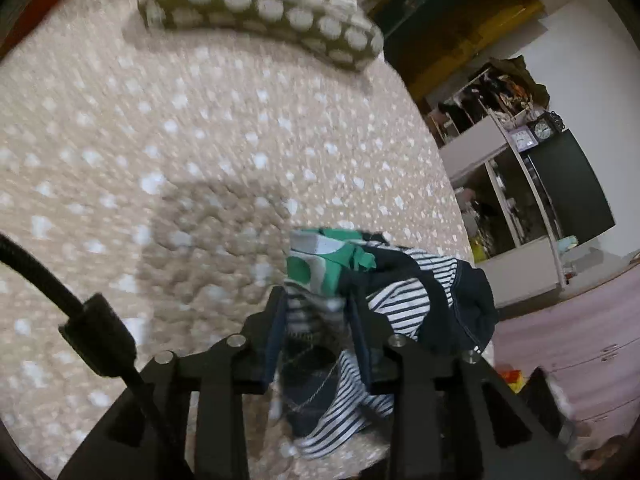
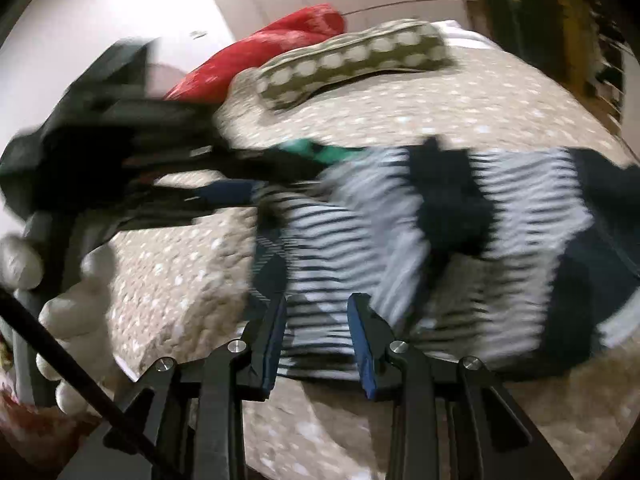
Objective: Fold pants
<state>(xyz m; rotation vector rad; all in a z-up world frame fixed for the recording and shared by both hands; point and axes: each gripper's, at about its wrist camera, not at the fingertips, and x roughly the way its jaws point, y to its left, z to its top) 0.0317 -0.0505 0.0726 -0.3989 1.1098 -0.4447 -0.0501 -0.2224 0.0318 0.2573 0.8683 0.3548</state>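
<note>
The pants (image 1: 408,292) are navy with black-and-white stripes and a green-and-white patch. They hang bunched from my left gripper (image 1: 318,300), which is shut on their fabric above the beige spotted bedspread (image 1: 160,140). In the right wrist view the pants (image 2: 360,240) spread blurred across the bed. My right gripper (image 2: 318,308) has its jaws apart with striped fabric lying between them; I cannot tell if they pinch it. My left gripper (image 2: 248,192) shows at the left of that view, gripping the pants' edge.
An olive pillow with white dots (image 1: 260,8) lies at the head of the bed, also in the right wrist view (image 2: 352,60). A red bundle (image 2: 260,52) sits behind it. Shelves with clocks (image 1: 520,152) and a pink dresser (image 1: 580,340) stand off the bed's right side.
</note>
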